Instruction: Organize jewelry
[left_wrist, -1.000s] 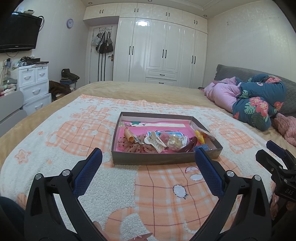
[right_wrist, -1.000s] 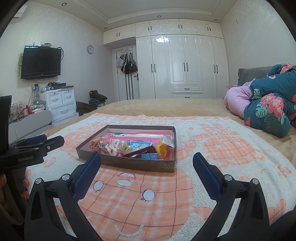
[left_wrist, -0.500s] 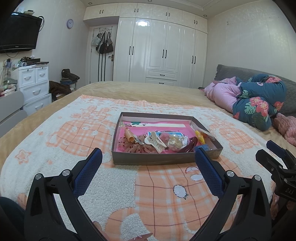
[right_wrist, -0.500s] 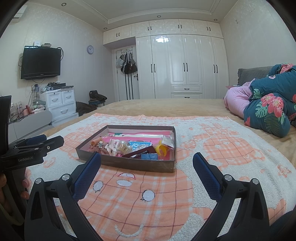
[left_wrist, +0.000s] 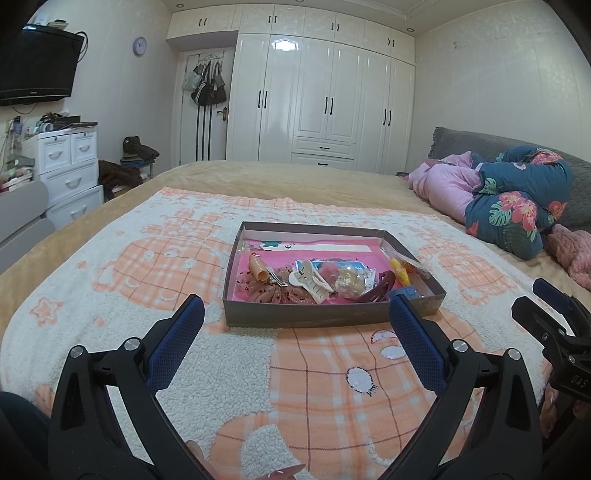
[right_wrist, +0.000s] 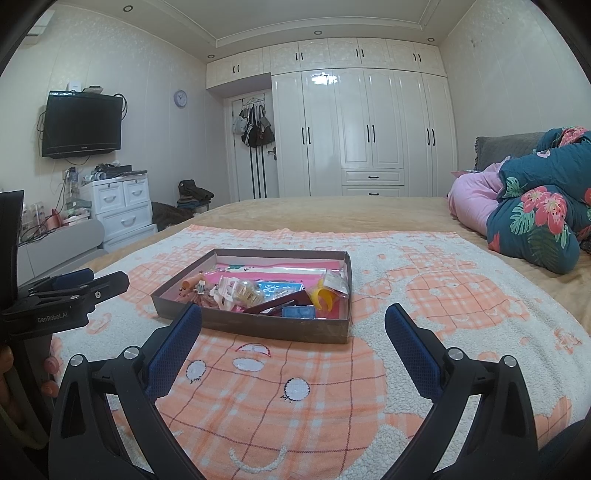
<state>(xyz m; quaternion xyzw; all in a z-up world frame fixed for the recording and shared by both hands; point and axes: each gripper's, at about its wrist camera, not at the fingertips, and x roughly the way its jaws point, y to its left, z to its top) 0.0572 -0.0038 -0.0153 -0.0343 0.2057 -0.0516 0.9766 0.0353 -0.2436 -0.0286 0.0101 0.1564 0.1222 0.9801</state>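
- The left gripper (left_wrist: 295, 321), black with blue pads, stands wide open and empty, above the orange-and-white fleece blanket (left_wrist: 314, 387).
- The right gripper (right_wrist: 293, 325) is spread just as wide, holding nothing.
- Just beyond both lies the shallow brown cardboard box (left_wrist: 295, 317), lined pink, with a white claw clip (left_wrist: 312, 282), a maroon hair clip (left_wrist: 380, 286) and a yellow ring-shaped piece (right_wrist: 323, 297) heaped at its near side.
- A flowered teal quilt (right_wrist: 535, 229) is bundled far right.

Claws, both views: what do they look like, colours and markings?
Both are alike: the left claw and right claw have black plastic frames with silver screws and blue textured pads. Seen side-on, the left one carries white "GenRobot.AI" lettering. Pink-painted fingernails show at its handle.
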